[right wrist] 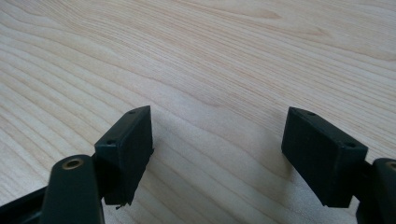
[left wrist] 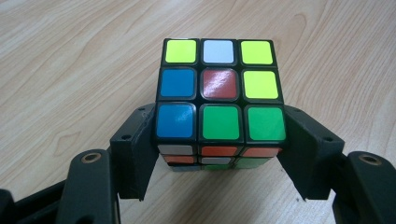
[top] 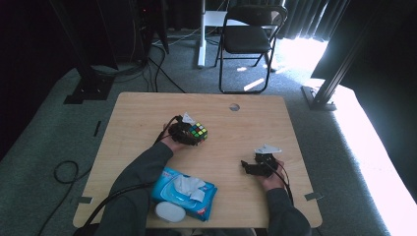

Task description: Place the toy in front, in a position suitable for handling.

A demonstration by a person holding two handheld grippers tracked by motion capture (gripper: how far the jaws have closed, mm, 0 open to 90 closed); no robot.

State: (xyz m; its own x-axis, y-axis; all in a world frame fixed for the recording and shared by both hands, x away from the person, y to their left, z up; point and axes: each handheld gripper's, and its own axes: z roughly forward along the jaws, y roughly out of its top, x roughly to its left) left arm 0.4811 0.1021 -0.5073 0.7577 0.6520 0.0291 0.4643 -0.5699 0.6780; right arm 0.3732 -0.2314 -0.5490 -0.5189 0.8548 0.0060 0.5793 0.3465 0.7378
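Two grippers working at one wooden table (top: pixel 147 118), entered here as they are standing.

Left gripper (left wrist: pixel 219 135): its jaws are sitting against the two opposite sides of the scrambled puzzle cube (left wrist: pixel 219 93), clamping it at the near, lower rows. In the high view the left gripper (top: pixel 183 132) is holding the cube (top: pixel 199 131) left of the table's centre, though I cannot tell whether the cube is touching the wood or is just lifted off it.

Right gripper (right wrist: pixel 217 149): jaws standing wide apart with bare wood grain between them. In the high view it (top: pixel 259 166) is resting toward the right side of the table, well apart from the cube.

Also present: a blue pack of wet wipes (top: pixel 183 192) near the front edge, a small white oval object (top: pixel 170 212) just beside it, and a folding chair (top: pixel 248 39) beyond the table.

Step in hand, by my reading: securing the cube with the left. Handling note: the faces are glossy, so the grip is probably needing even, square pressure on both sides. Pinching only one layer is risking a twist of that layer, so seating the jaws further along the cube would be steadier before the right comes over.
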